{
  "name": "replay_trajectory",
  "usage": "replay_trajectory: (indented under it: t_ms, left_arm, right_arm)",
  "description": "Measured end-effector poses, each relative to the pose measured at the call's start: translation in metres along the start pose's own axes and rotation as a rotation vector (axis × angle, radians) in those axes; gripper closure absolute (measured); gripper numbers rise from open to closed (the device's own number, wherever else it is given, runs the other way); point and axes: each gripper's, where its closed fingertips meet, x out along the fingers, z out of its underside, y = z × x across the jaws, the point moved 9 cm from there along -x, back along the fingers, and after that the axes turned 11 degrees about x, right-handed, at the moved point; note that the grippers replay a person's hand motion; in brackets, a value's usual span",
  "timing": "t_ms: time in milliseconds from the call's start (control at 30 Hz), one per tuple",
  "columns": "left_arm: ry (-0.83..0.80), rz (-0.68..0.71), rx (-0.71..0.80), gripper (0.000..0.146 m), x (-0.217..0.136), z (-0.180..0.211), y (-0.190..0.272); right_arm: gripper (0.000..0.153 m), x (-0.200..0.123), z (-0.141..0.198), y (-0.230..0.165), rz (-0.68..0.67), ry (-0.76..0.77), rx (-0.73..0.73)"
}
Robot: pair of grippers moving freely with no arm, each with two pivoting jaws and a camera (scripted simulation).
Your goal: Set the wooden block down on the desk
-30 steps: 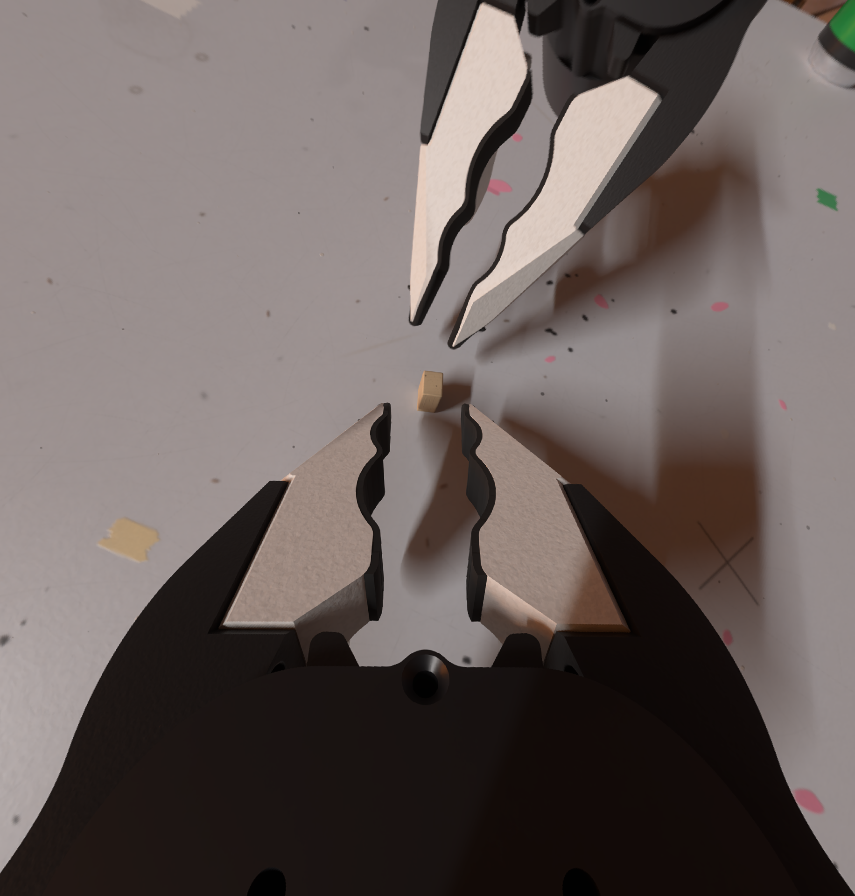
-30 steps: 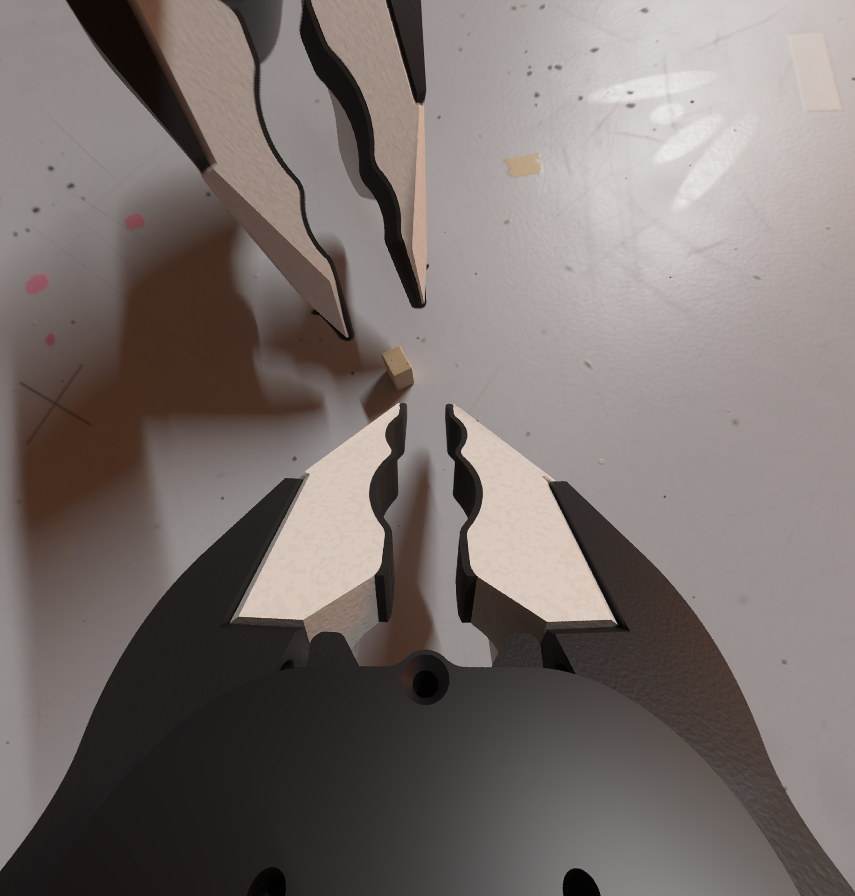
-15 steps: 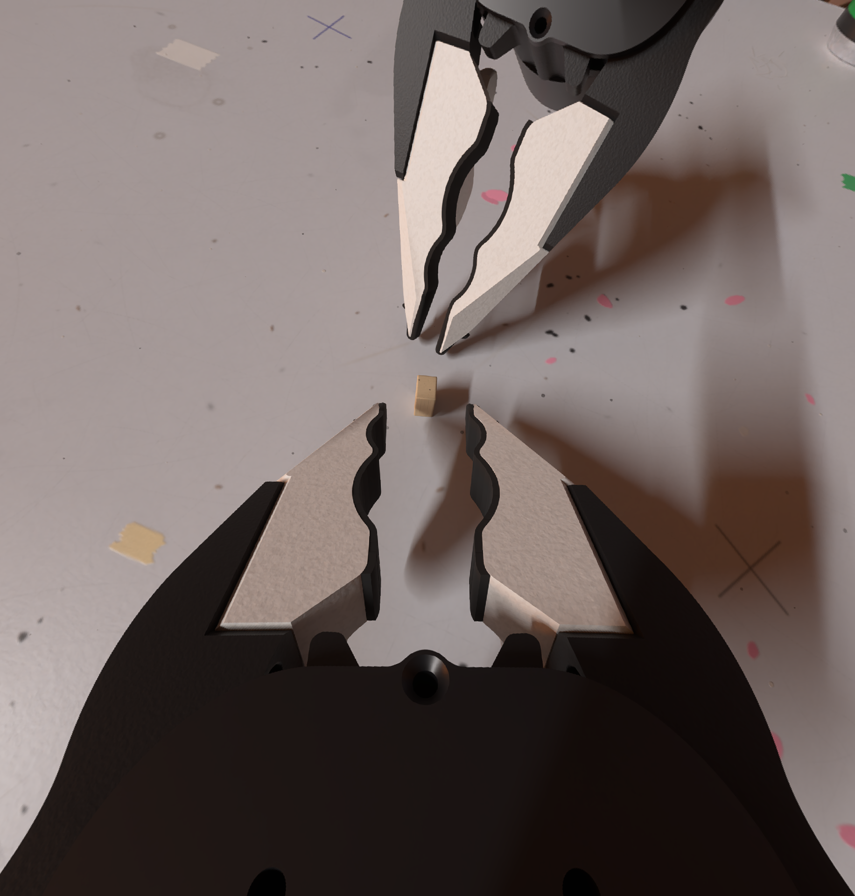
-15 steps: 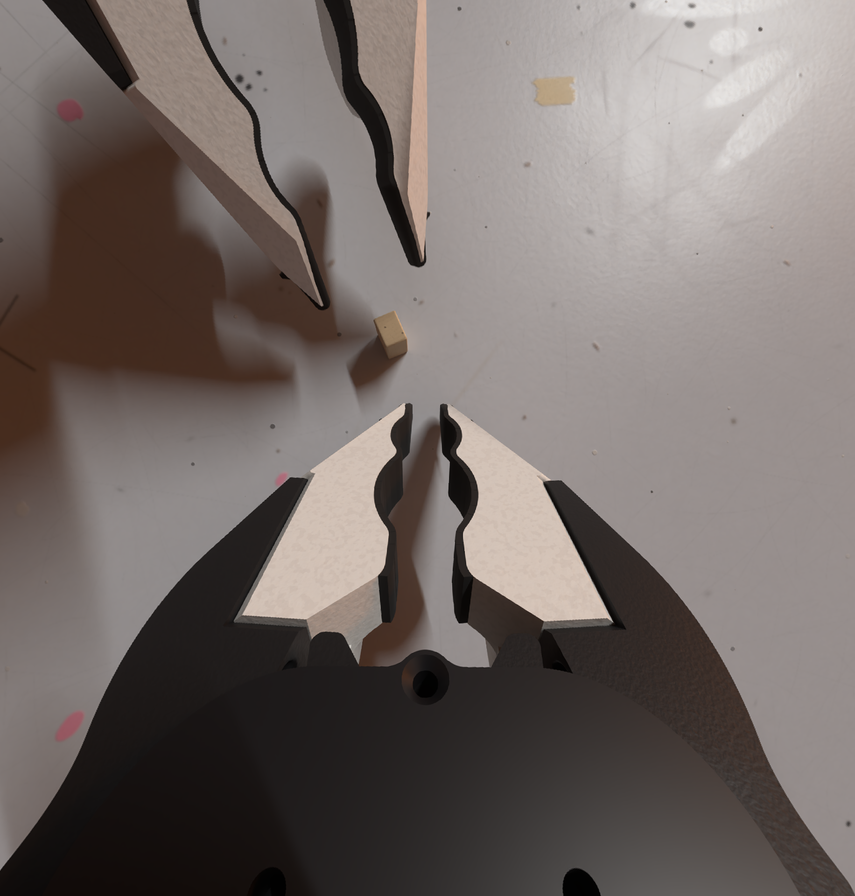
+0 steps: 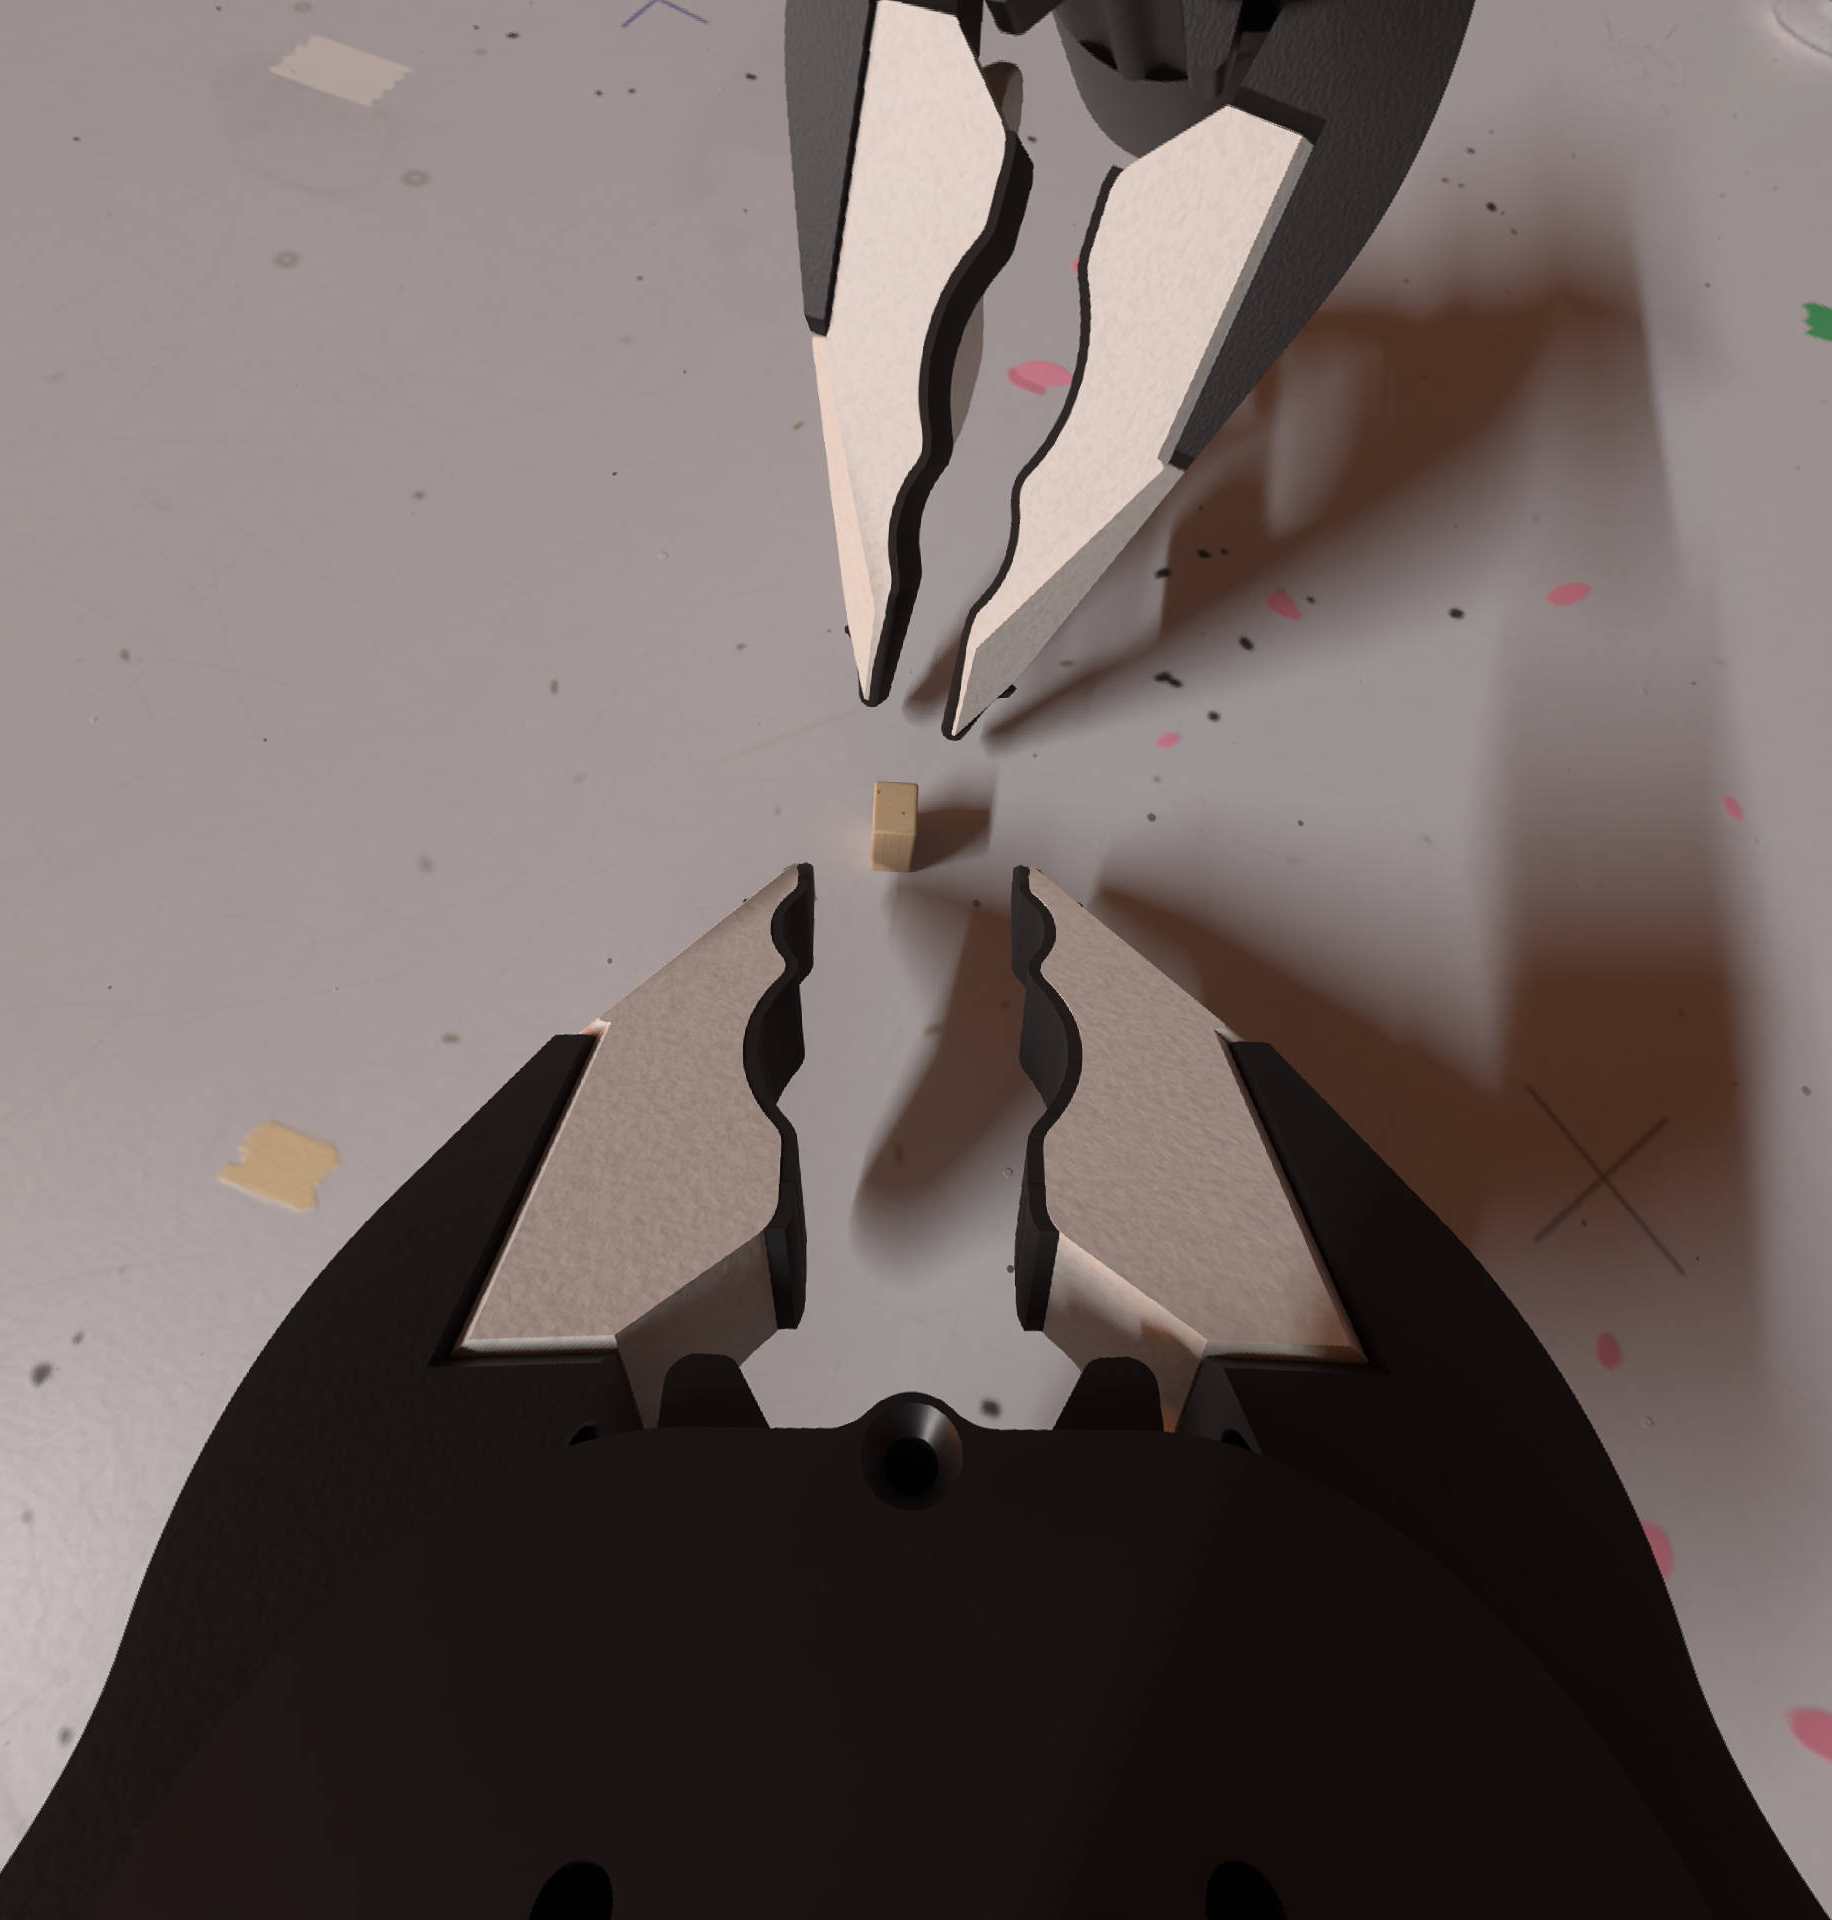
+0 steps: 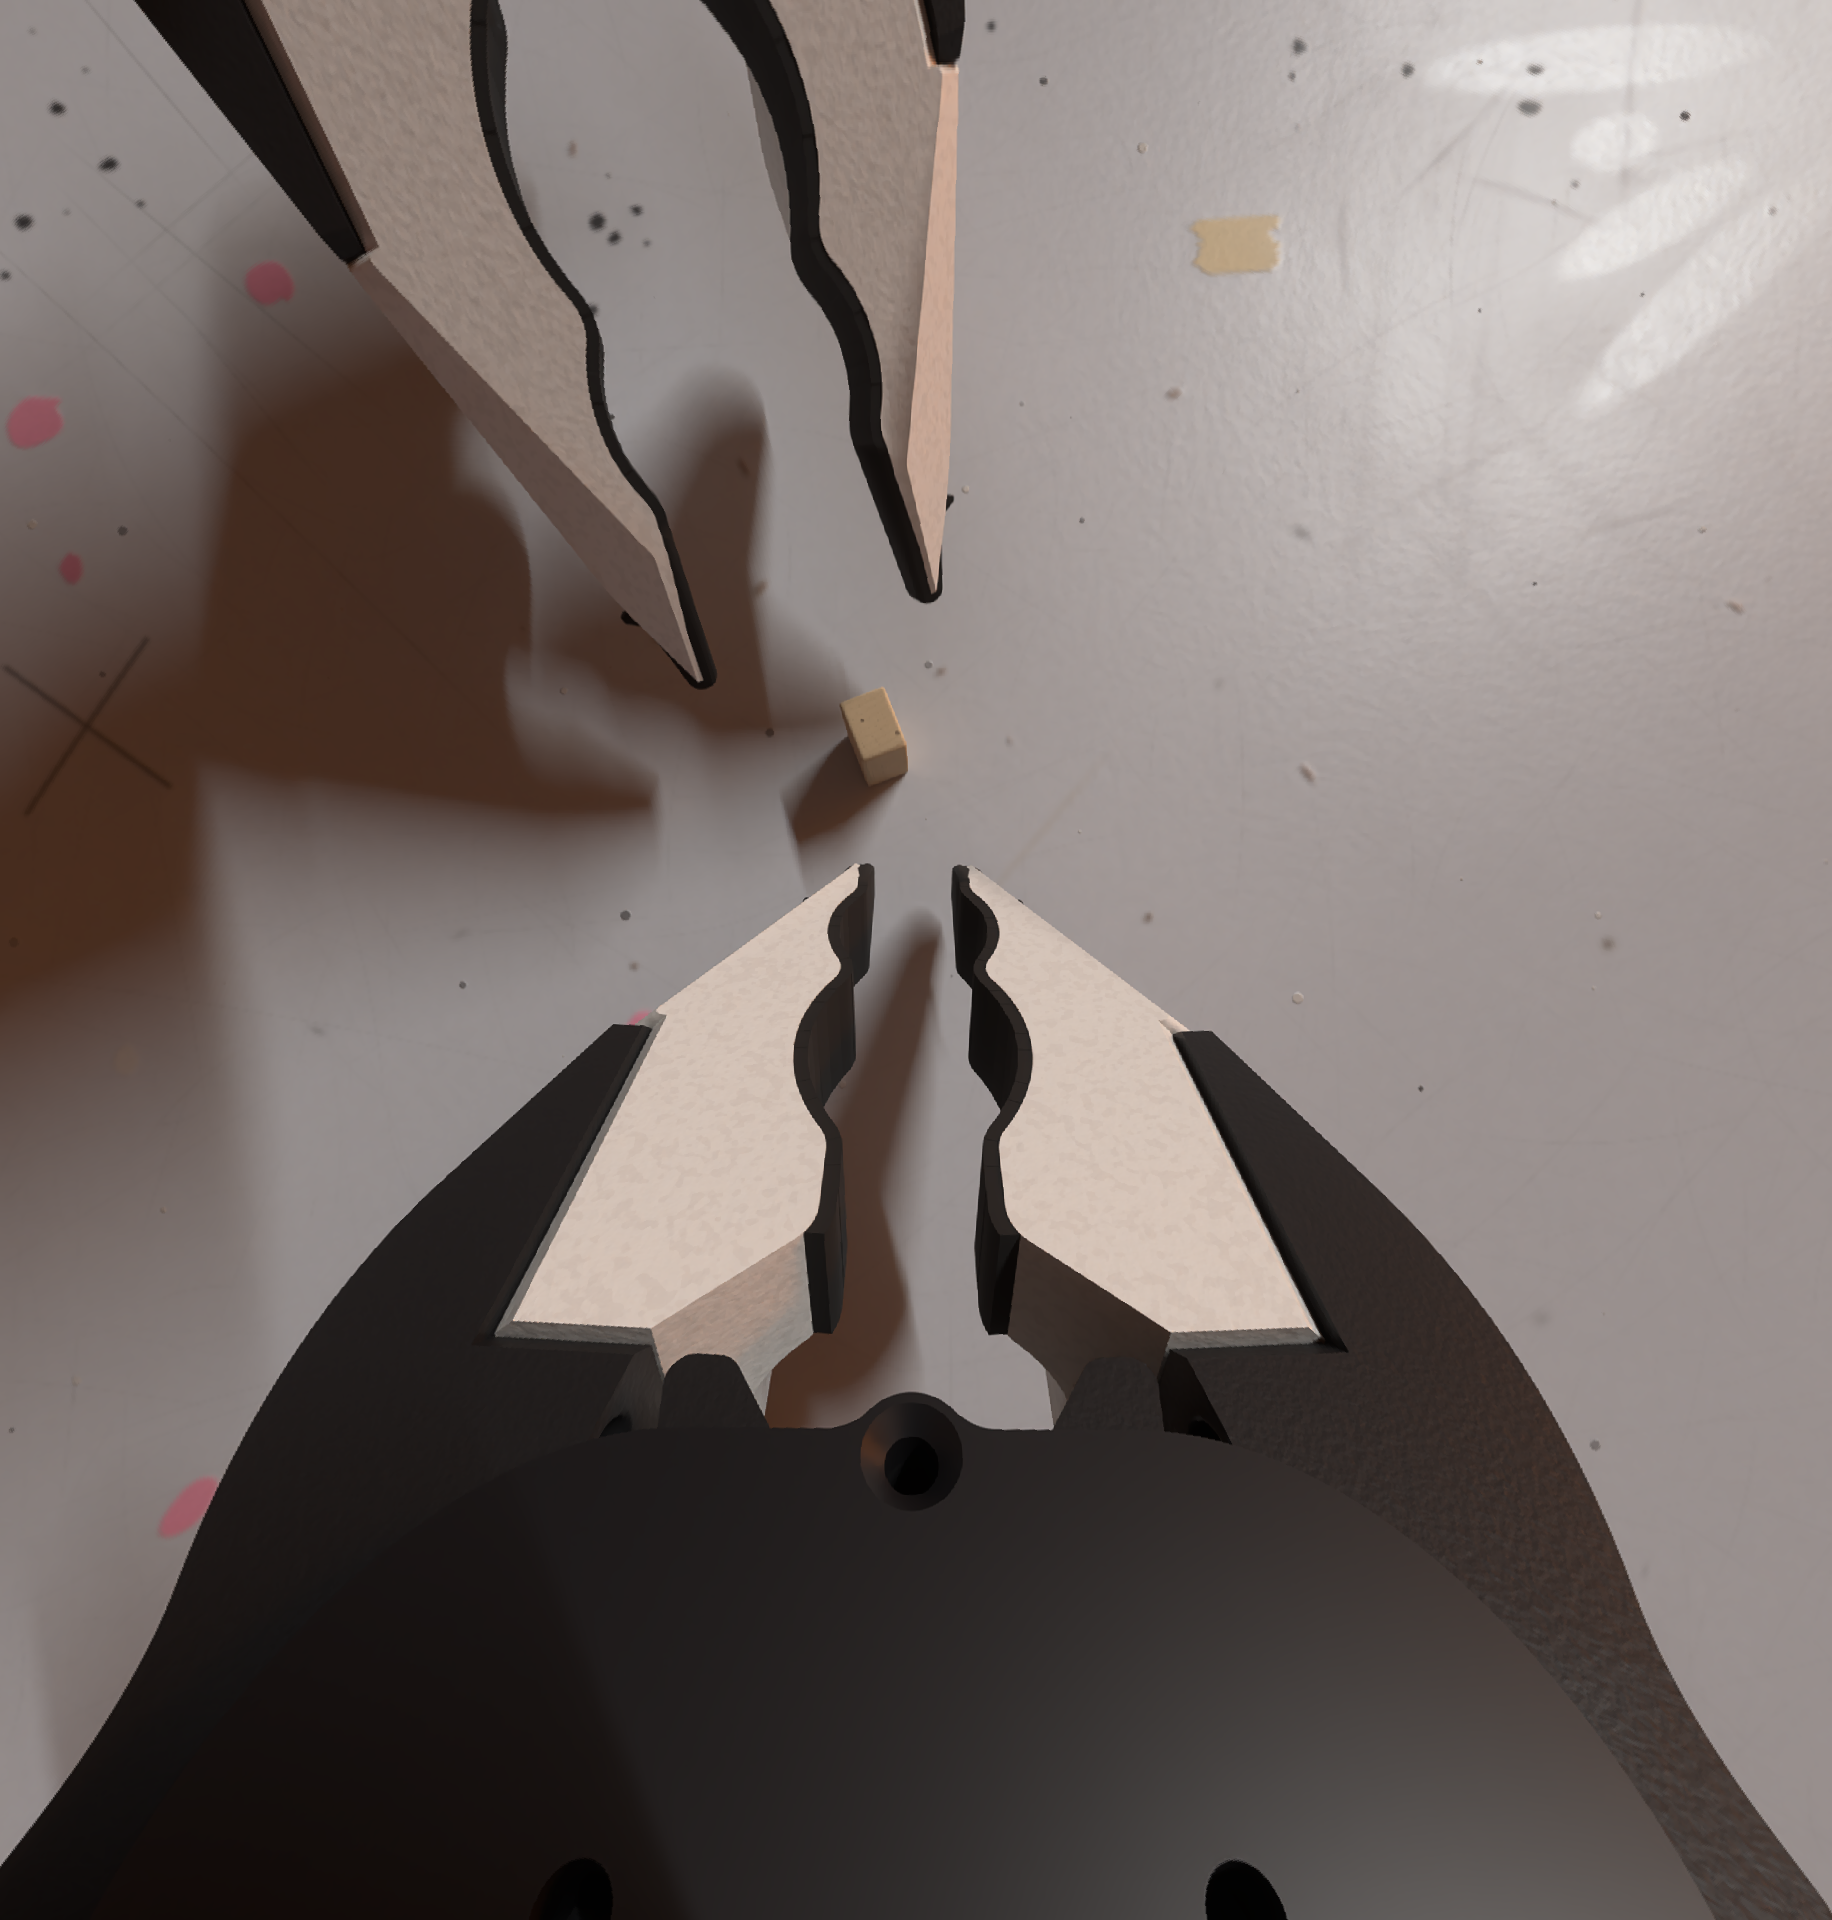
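A small pale wooden block [image 5: 894, 836] lies on the grey desk [image 5: 372, 623], free of both grippers. My left gripper [image 5: 912, 873] is open and empty, its tips just short of the block. My right gripper [image 5: 914, 715] faces it from the far side, tips pointing down at the desk just beyond the block. In the right wrist view the block [image 6: 873, 736] lies just ahead of my right gripper [image 6: 913, 871], which is empty with a narrow gap between its jaws. The left gripper [image 6: 811, 636] hangs beyond the block there, open.
Tan tape scraps [image 5: 278, 1166] [image 6: 1236, 245] stick to the desk. A pencil cross [image 5: 1603, 1179] is at the right and a green tape scrap [image 5: 1831, 322] at the far right. Pink and black specks dot the surface.
The block has stayed at rest on the desk. The left gripper's jaws have opened a little wider. Both grippers have shifted only slightly around the block.
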Motion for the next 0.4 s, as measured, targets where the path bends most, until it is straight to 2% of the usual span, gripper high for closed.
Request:
replay_trajectory:
  t_ms: [400]
  left_arm:
    - [-0.027,0.013,0.013,0.108,0.002,0.002,0.002]
  right_arm:
    - [0.14,0.01,-0.013,-0.003,-0.033,0.021,-0.025]
